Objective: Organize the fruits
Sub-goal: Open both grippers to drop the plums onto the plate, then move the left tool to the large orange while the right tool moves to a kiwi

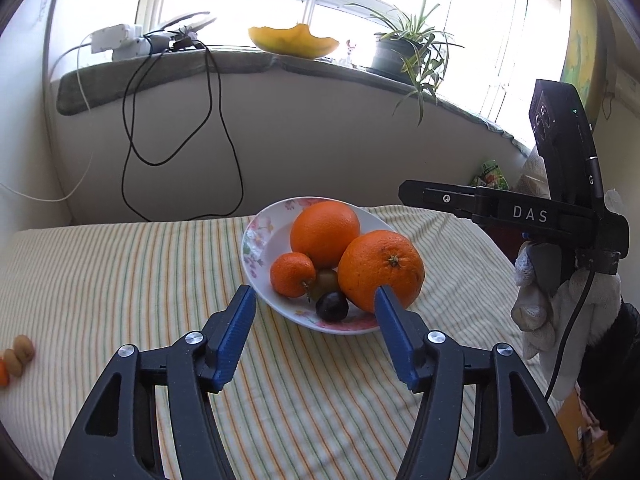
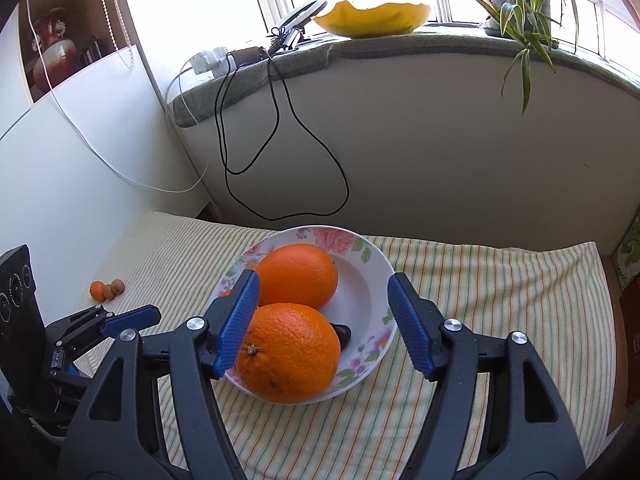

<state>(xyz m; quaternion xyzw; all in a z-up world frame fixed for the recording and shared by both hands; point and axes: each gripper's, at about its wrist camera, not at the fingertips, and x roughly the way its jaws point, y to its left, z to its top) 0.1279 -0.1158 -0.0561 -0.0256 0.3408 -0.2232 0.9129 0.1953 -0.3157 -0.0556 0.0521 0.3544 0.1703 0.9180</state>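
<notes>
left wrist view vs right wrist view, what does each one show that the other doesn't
Only the left wrist view shows the small mandarin and the greenish fruit in the plate, plus the gloved right hand holding the right gripper.

Only the right wrist view shows the red vase on the shelf, and the left gripper from the side.

Both show the floral plate with two big oranges, the dark plum, the small loose fruits on the striped cloth, the yellow bowl and the potted plant.
</notes>
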